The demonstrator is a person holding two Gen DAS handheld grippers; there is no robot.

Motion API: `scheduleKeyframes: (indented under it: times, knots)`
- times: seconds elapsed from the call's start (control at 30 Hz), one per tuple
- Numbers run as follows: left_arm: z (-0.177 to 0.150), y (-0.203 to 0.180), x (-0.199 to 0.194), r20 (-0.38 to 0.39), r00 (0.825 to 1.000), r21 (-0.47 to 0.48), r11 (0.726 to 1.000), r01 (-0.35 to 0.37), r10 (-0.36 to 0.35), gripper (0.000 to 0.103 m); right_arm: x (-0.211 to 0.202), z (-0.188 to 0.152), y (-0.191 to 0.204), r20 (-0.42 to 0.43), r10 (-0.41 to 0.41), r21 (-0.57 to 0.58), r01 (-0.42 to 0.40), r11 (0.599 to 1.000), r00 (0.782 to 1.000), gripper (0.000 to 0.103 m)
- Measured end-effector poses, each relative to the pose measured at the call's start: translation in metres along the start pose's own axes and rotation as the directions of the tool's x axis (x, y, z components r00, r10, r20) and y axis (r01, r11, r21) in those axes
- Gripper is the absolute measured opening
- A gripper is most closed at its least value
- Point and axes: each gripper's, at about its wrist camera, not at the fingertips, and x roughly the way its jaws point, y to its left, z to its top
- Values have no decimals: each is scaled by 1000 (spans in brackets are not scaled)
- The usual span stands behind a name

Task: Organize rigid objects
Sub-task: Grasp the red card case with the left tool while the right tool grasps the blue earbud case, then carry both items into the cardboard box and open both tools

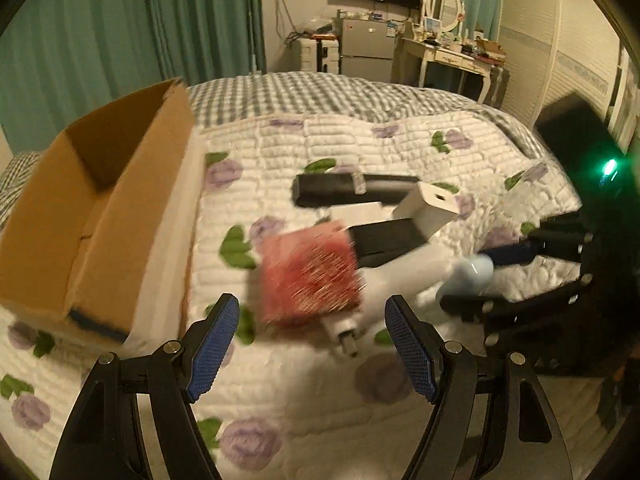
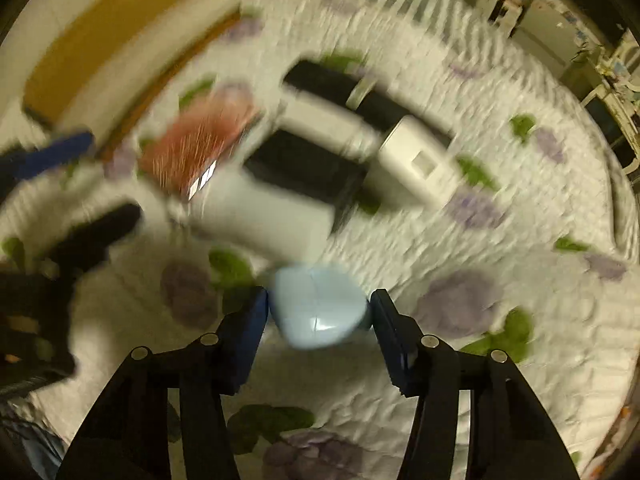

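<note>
Right tool (image 2: 318, 316): clamped on a pale blue computer mouse (image 2: 318, 312), lower centre of frame. Left tool (image 1: 312, 344): fingers apart, empty. The cardboard box (image 1: 96, 216), at left, appears empty; the red box (image 1: 312, 276), white box (image 1: 428, 204) and black items remain unsorted on the floral quilted bed (image 1: 320, 392). Bedroom; green curtains (image 1: 120, 32).

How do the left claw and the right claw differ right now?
The left claw is open with nothing between its fingers, hanging above the red box; the right claw has the pale blue mouse between its pads, apparently gripped. Both have black frames with blue pads and are over the floral quilt.
</note>
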Motion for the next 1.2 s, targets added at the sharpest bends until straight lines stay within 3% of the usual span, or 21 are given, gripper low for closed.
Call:
scheduleKeyframes:
  times: [0.2, 0.37, 0.47, 0.6, 0.87, 0.93, 1.0, 1.03, 1.2]
  knots:
    - [16, 1, 34, -43, 999, -23, 999, -33, 32, 78, -16, 17, -27, 87, -102, 10, 102, 995, 991, 52]
    - [15, 20, 49, -71, 995, -66, 995, -78, 73, 78, -21, 12, -46, 98, -68, 80, 60, 995, 993, 52]
    - [13, 19, 54, -71, 993, -48, 994, -93, 90, 78, -19, 17, -40, 102, -69, 60, 63, 996, 992, 52]
    - [13, 25, 60, -126, 982, -24, 989, -145, 141, 78, -22, 16, -35, 112, -76, 44, 71, 996, 991, 52]
    - [10, 30, 59, -158, 981, 28, 993, -111, 114, 74, -24, 15, -32, 117, -104, 41, 100, 994, 988, 52]
    - [12, 32, 60, -168, 981, 18, 996, -92, 94, 68, -25, 15, -31, 118, -112, 38, 108, 993, 987, 52]
    - [14, 36, 58, -175, 982, 5, 998, -66, 66, 43, -24, 14, -31, 117, -115, 40, 111, 993, 986, 52]
    - [16, 37, 56, -172, 983, 3, 998, -62, 62, 38, -24, 14, -31, 117, -115, 42, 111, 993, 986, 52]
    - [22, 49, 42, -151, 975, 22, 987, -161, 162, 12, -23, 13, -32, 118, -120, 50, 115, 992, 986, 52]
